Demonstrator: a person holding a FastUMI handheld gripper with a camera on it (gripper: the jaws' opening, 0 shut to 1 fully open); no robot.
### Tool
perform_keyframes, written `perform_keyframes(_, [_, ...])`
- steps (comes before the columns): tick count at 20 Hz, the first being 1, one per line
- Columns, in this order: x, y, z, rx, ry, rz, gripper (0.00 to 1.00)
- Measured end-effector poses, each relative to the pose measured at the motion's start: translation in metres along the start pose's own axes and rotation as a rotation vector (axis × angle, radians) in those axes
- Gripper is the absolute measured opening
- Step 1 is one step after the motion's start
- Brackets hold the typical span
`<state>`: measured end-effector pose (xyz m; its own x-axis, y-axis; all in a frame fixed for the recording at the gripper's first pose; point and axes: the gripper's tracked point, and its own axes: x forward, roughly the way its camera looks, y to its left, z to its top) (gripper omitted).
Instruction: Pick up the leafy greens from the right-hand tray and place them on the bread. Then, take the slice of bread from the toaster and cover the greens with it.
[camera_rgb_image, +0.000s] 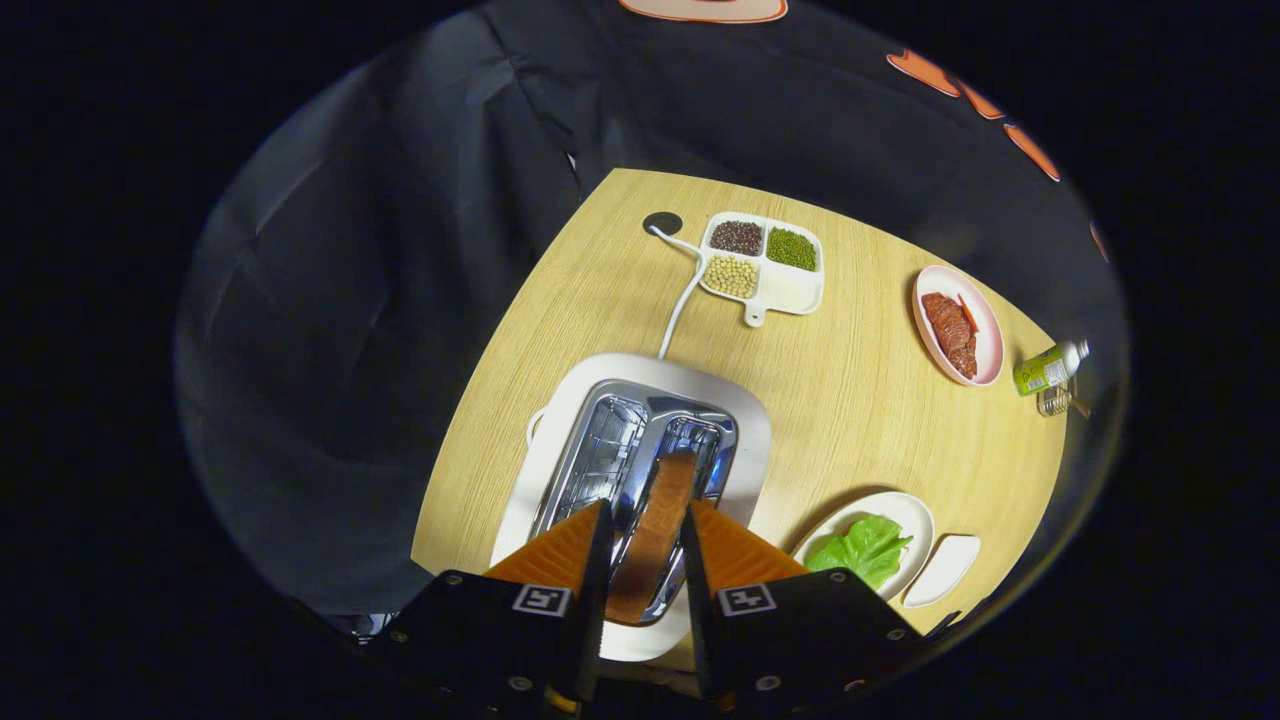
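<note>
Gripper (645, 540) clamps the bread slice (655, 530) above the toaster (745, 420) near the tabletop's (850, 400) front edge; best carried level and lowered squarely onto the greens (862, 548), front-right corner.

Lower end of the toasted brown bread slice (655, 530) is hidden between the gripper (645, 530) fingers; contact of both jaws on it can't be confirmed. Near end of the white and chrome two-slot toaster (735, 420) is covered by the gripper body. Bread under the green lettuce leaf (865, 548) on the round white plate (915, 515) isn't visible. Small white dish (945, 567) beside it is partly cut off. Green bottle (1048, 368) at the light wooden worktop (860, 400) edge is blurred, as is the glass object next to it.
</note>
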<state>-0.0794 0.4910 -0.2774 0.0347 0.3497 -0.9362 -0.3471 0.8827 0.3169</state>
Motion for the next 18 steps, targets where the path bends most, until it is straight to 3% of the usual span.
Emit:
perform_keyframes(3, [0.002, -0.002, 0.002, 0.048, 0.029, 0.000, 0.20])
perform_keyframes(11, [-0.016, -0.007, 0.007, 0.208, -0.023, 0.143, 0.09])
perform_keyframes(18, [-0.063, -0.021, 0.019, 0.252, -0.142, 0.280, 0.09])
